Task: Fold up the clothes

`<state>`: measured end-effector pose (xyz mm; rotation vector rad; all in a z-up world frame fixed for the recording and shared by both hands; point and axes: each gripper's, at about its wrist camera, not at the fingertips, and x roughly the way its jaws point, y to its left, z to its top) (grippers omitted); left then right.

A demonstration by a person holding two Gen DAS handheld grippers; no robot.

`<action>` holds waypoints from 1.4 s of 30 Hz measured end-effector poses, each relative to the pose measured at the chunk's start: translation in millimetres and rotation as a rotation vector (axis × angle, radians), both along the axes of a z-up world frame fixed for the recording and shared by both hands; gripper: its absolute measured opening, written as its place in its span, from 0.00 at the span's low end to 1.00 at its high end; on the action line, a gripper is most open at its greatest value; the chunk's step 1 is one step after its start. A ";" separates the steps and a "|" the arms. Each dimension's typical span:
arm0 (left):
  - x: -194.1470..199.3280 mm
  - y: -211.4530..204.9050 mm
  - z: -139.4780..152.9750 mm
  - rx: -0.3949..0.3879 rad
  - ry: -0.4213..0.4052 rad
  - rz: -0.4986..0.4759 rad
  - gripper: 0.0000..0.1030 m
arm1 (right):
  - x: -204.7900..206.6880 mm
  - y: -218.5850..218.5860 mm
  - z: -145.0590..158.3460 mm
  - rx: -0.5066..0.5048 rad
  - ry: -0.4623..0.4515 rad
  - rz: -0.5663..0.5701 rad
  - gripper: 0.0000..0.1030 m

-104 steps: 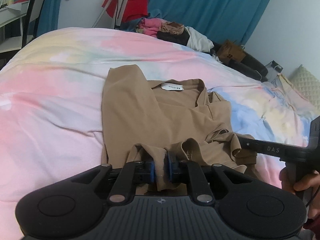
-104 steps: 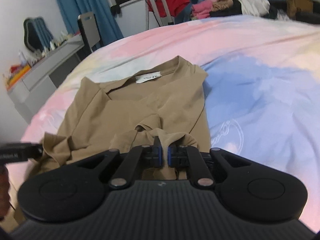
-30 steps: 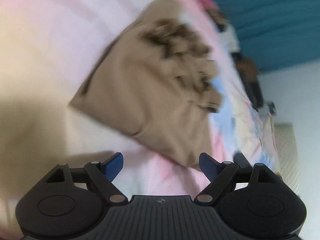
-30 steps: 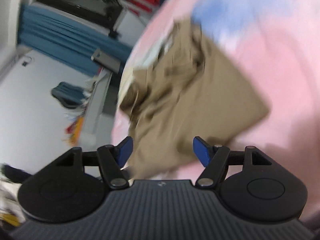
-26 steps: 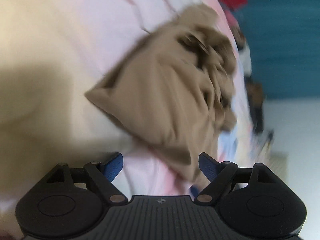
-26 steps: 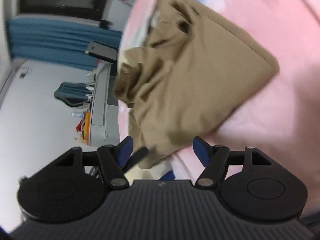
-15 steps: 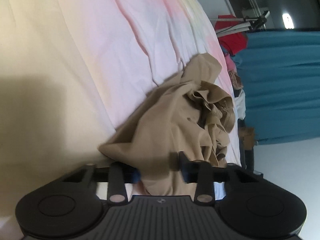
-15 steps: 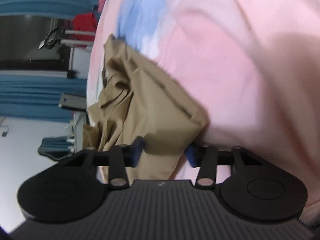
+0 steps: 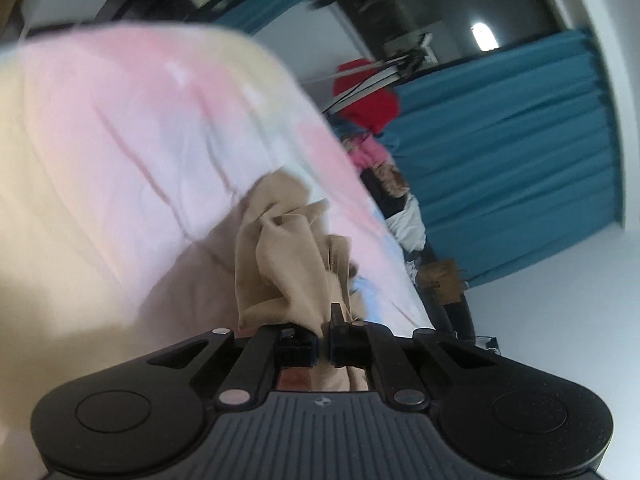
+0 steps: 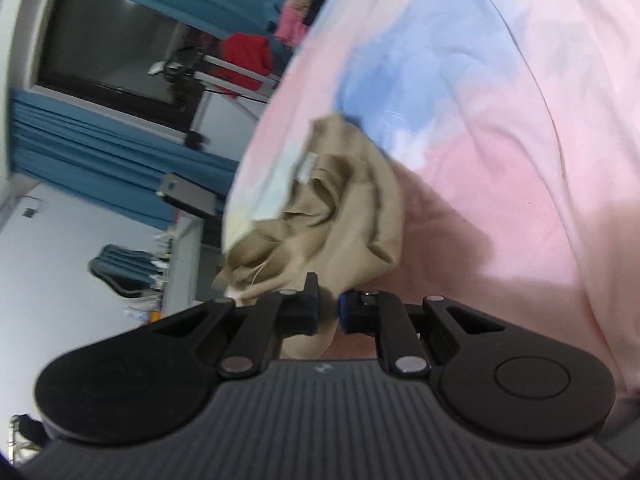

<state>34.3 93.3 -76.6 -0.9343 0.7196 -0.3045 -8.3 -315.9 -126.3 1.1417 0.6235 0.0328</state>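
A: Tan shirt point(image 9: 288, 248) bunched on the pastel tie-dye duvet point(image 9: 120, 140), pinched at its near edge on both sides. Left gripper point(image 9: 324, 350) rolled hard, so the bed runs diagonally through its view. Jaws nearly together with tan cloth clamped between the pads; more cloth hangs below them.

B: Right gripper point(image 10: 329, 314) is rolled the opposite way, with the duvet point(image 10: 500, 140) filling the right half of its view. Its jaws are drawn in on the shirt point(image 10: 340, 216) too, a fold passing down between the blue-faced pads, though a slightly wider gap shows than on the left.

A: Only the left view takes in the teal curtain point(image 9: 520, 152) as a broad wall, a red garment point(image 9: 370, 100) on a rack, and a heap of pink, dark and white clothes point(image 9: 394, 200) along the bed's far edge. Neither gripper appears in the other's view.

B: Right view alone gives the white neck label point(image 10: 307, 168) on the shirt, the blue patch in the duvet print beside the garment, a dark window point(image 10: 112, 48) between curtains, and a chair back point(image 10: 188, 196) by a desk at the left. Motion blur softens both frames; shirt edges smear.
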 end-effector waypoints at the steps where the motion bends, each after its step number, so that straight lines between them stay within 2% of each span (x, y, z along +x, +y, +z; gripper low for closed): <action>1: -9.8 0.6 8.4 -0.003 -0.001 0.000 0.05 | -7.7 -0.3 6.9 0.000 -0.008 0.005 0.12; 5: -57.2 4.7 31.0 -0.014 0.005 0.000 0.05 | -49.0 1.0 27.5 -0.003 -0.029 0.028 0.12; 8: -90.4 13.0 35.2 -0.034 0.021 -0.005 0.05 | -77.9 2.4 39.4 -0.002 -0.039 0.041 0.12; 12: -99.1 26.7 29.7 -0.100 0.080 0.009 0.05 | -69.6 2.6 47.2 -0.010 -0.037 0.030 0.12; 16: -69.7 25.9 28.0 -0.129 0.107 0.039 0.06 | -56.6 2.4 54.0 -0.017 -0.033 0.014 0.12; 19: -30.9 20.5 26.4 -0.152 0.140 0.057 0.06 | -15.9 -0.3 52.1 -0.010 -0.013 -0.024 0.12; 23: 36.4 9.2 18.1 -0.123 0.154 0.060 0.06 | 43.5 -6.3 39.1 0.003 0.031 -0.066 0.12; 25: 69.4 6.2 6.7 -0.096 0.152 0.060 0.07 | 69.2 -8.4 28.3 0.005 0.050 -0.079 0.12; 27: 98.1 2.6 -8.6 -0.038 0.110 0.065 0.08 | 94.2 -10.0 12.0 -0.004 0.071 -0.089 0.12; 30: 129.0 -5.0 -37.3 0.047 0.061 0.045 0.08 | 124.2 -5.3 -20.5 -0.073 0.071 -0.091 0.13; 34: 158.6 -13.7 -73.0 0.138 0.075 0.028 0.09 | 152.9 0.2 -59.7 -0.158 0.111 -0.082 0.13; 38: 173.1 -20.5 -89.6 0.199 0.071 0.009 0.09 | 164.3 -0.4 -66.3 -0.189 0.114 -0.068 0.13; 41: 174.5 -23.9 -89.3 0.223 0.054 -0.006 0.10 | 162.5 1.1 -68.8 -0.208 0.097 -0.062 0.13; 42: 172.8 -26.4 -87.3 0.240 0.045 -0.010 0.14 | 161.0 1.3 -68.9 -0.211 0.090 -0.061 0.13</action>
